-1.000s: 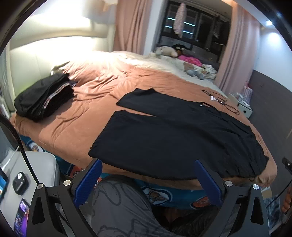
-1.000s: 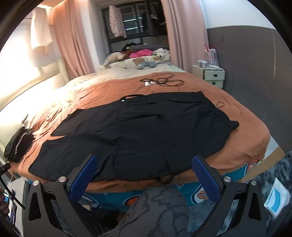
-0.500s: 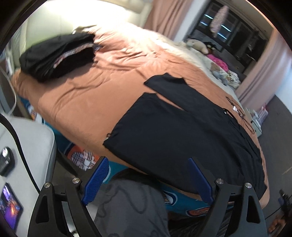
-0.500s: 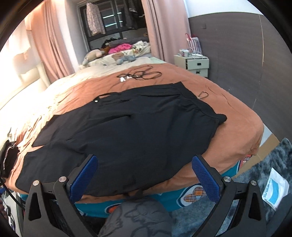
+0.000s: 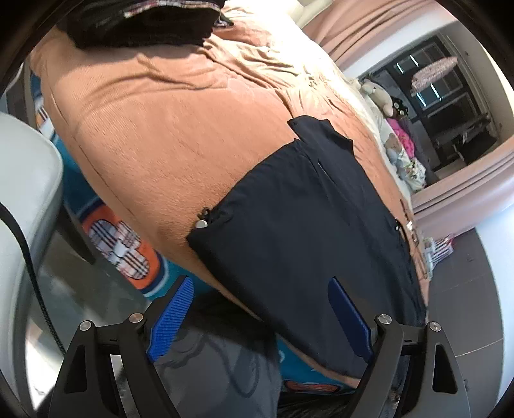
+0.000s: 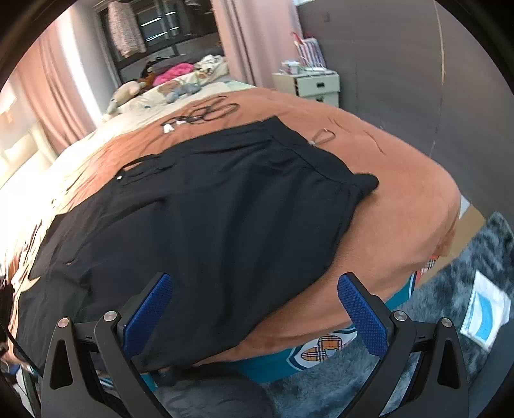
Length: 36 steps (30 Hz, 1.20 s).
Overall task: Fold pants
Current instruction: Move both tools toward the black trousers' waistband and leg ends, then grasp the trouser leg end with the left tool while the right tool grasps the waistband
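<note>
Black pants (image 5: 305,225) lie spread flat on the orange-brown blanket (image 5: 160,128), both legs side by side. In the left wrist view my left gripper (image 5: 260,286) hangs open at the bed's near edge, just short of the near leg's hem corner (image 5: 205,231); its right pad overlaps the pants' near edge in the picture. The right wrist view shows the pants (image 6: 208,209) with the waistband (image 6: 321,154) toward the right. My right gripper (image 6: 253,283) stands open over the near edge of the pants, and nothing is pinched in either one.
A pile of dark folded clothes (image 5: 144,22) sits at the blanket's far left. Black cables (image 6: 208,112) and soft toys (image 6: 128,91) lie beyond the pants. A pale seat (image 5: 25,193) stands left, a nightstand (image 6: 308,85) and grey rug (image 6: 465,273) right. A person's knee (image 5: 208,369) is below.
Both grippers have come lower and closer to the bed's near edge. The left one has rolled, so its view tilts, and its jaws stand a little narrower. The pants lie as before.
</note>
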{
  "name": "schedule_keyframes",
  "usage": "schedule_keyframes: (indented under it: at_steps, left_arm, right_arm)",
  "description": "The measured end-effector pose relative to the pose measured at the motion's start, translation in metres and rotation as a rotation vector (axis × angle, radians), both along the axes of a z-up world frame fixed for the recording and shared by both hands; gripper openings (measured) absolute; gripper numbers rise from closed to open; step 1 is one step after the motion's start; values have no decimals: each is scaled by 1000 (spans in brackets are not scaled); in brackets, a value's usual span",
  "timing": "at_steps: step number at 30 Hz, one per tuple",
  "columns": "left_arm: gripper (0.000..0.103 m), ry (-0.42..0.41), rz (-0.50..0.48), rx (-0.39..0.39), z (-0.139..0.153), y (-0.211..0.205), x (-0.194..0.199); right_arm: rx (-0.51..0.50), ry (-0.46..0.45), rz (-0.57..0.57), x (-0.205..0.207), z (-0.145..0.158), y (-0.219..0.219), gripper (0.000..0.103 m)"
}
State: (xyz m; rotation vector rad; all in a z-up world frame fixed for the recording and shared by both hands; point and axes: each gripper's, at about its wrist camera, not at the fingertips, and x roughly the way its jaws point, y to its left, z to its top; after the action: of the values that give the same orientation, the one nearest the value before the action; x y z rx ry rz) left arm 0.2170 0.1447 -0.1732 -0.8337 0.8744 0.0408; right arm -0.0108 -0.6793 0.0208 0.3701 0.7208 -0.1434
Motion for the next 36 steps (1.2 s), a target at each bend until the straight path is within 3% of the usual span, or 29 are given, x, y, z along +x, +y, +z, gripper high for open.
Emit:
schedule_keyframes:
  at_steps: [3,4,5,11,13,20,26,31,32,33,35,36]
  left_arm:
    - [86,-7,8,-6,-4,-1,6]
    - [81,-3,11,-5,-6,-1,9]
    - [70,-1,12,-10,-7,-2,11]
    - [23,22,34,10,-11,-1,21]
    - [13,24,58,26,-10,1,21]
    - [7,23,139,23,-5,7,22]
    - [6,7,170,45,5,9,22]
    - [6,-15,189,57,19,10,25]
    - [6,-26,192,61,24,10,26]
    - [6,-34,195,62,28,10,26]
    - [5,-59,203,60,39,11,28]
    - [5,-69,204,60,43,12,29]
  right_arm:
    - [26,18,-22,8,-12,-12,103]
    - [35,22,-29,10,-15,-16,103]
    - [47,28,-43,12,-18,-22,103]
    - [84,29,-94,19,-26,-52,103]
    - [103,30,-120,21,-29,-62,103]
    - [193,25,-200,29,-39,-98,103]
    - [323,-20,-181,47,-48,-124,102]
    - [389,13,-147,76,-59,-138,76]
    - [382,17,-142,79,-58,-140,60]
    - [397,21,-132,82,-59,-143,32]
    - [441,34,-124,87,-62,-152,7]
    - [436,31,-132,85,-60,-158,3]
